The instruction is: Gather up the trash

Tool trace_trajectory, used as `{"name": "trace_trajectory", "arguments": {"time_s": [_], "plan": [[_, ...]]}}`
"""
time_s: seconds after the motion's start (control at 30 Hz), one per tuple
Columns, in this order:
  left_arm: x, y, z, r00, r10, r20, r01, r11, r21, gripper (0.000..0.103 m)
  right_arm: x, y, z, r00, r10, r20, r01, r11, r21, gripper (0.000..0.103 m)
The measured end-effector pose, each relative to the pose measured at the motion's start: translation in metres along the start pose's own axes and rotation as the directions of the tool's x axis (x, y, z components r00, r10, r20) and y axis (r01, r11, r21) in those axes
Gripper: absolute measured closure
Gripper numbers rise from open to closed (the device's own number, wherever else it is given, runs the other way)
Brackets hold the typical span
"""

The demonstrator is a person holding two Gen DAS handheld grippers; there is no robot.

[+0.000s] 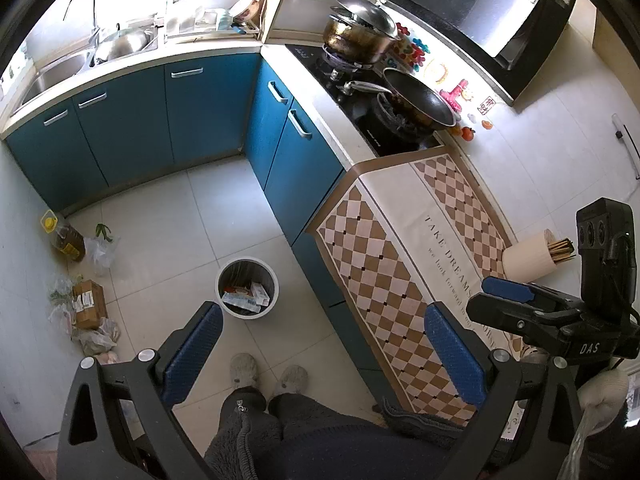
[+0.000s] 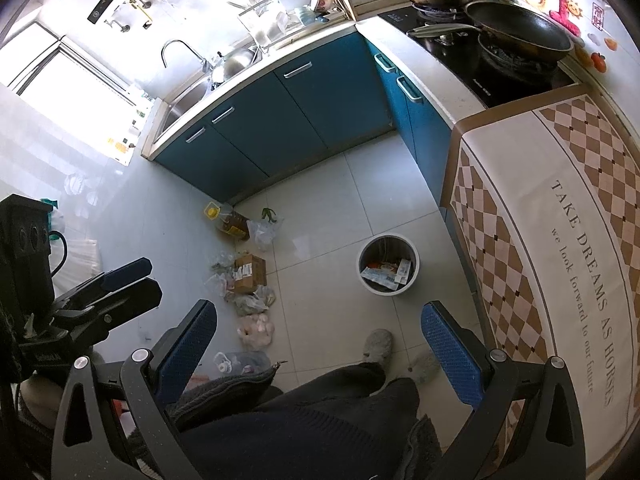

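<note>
A: How far along is the collecting?
B: Packets are already lying in the bin [image 1: 247, 287], out on the floor.
A: And the tongs?
B: Left tongs [image 1: 320, 350] and right tongs [image 2: 316, 346] are hanging apart, empty; the checkered surface [image 1: 400, 216] is looking cleared.

Domestic kitchen. Blue base cabinets [image 1: 132, 120] form an L under a pale counter [image 1: 320, 112]. A steel sink [image 1: 60, 72] with tap [image 1: 86, 4] sits at 10 o'clock in the left view; a dish rack [image 1: 216, 12] stands at 12 o'clock. A hob [image 1: 360, 92] at 1 o'clock carries a pot [image 1: 360, 32] and a wok [image 1: 420, 100]. The floor [image 1: 168, 220] is tiled, with an oil bottle [image 1: 66, 236] at 9 o'clock and a bin [image 1: 247, 287] at centre.
</note>
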State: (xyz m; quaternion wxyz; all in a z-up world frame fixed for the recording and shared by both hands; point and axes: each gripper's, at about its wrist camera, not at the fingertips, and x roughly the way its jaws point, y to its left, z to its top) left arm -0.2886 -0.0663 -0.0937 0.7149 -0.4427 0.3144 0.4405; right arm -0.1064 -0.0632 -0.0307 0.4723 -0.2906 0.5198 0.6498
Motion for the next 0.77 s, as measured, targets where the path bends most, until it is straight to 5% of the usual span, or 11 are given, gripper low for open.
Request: {"name": "trace_trajectory", "arguments": {"time_s": [0.77], "plan": [[-0.0012,-0.0054,0.0038,1.000,-0.012,0.012,0.012,1.000,0.001,0.000,-0.0018,0.0054,0.0034,1.000,-0.001,0.007,0.000,1.000,0.007,0.000]]}}
